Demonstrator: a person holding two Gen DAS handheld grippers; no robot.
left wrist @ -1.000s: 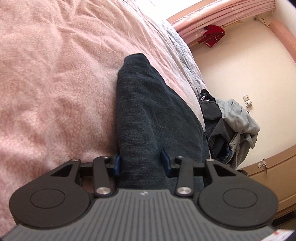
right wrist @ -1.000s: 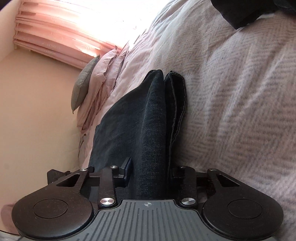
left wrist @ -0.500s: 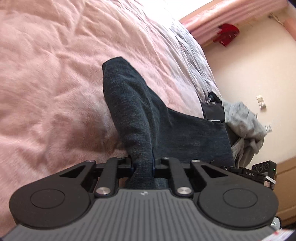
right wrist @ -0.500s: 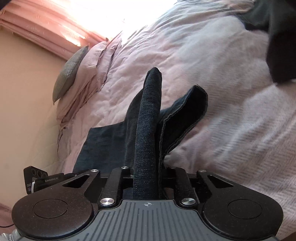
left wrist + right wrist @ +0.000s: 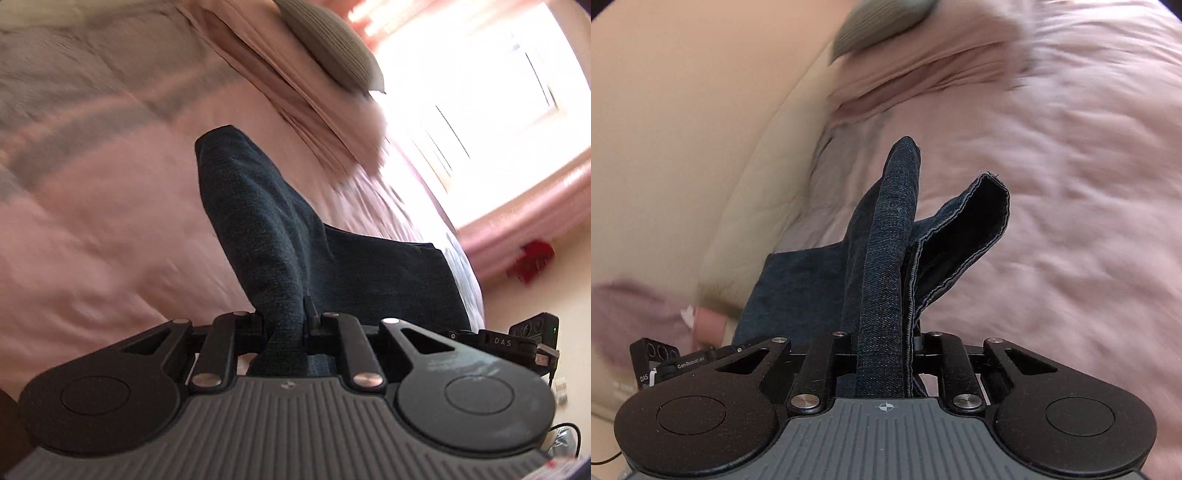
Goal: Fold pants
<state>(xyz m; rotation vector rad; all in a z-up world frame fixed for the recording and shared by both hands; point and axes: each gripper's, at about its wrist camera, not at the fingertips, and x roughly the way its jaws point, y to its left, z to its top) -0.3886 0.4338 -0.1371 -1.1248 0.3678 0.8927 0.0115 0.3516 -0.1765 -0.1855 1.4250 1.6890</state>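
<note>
Pink crumpled bedding covers the bed (image 5: 110, 236), and every place below is given from that bed. At its head, against a cream wall, lies a grey ribbed cushion (image 5: 332, 51) on a stack of pink pillows (image 5: 314, 110), with a bright window (image 5: 480, 92) and a pink curtain beyond its far side. Above the bed's middle hang the dark blue denim pants (image 5: 266, 236), lifted off the bedding in two places, with a flat span of denim stretched between them. The left tongs (image 5: 286, 325) are clamped on a bunched fold of the denim, which rises out of the jaws in a thick ridge. The right tongs (image 5: 884, 341) are likewise clamped on the pants (image 5: 886, 266); here a narrow folded edge stands up from the jaws, and a hemmed leg opening (image 5: 979, 210) flops open just to its side, over the bedding. Each view shows the other tongs' black body at its lower edge. Much of the background is blurred.
</note>
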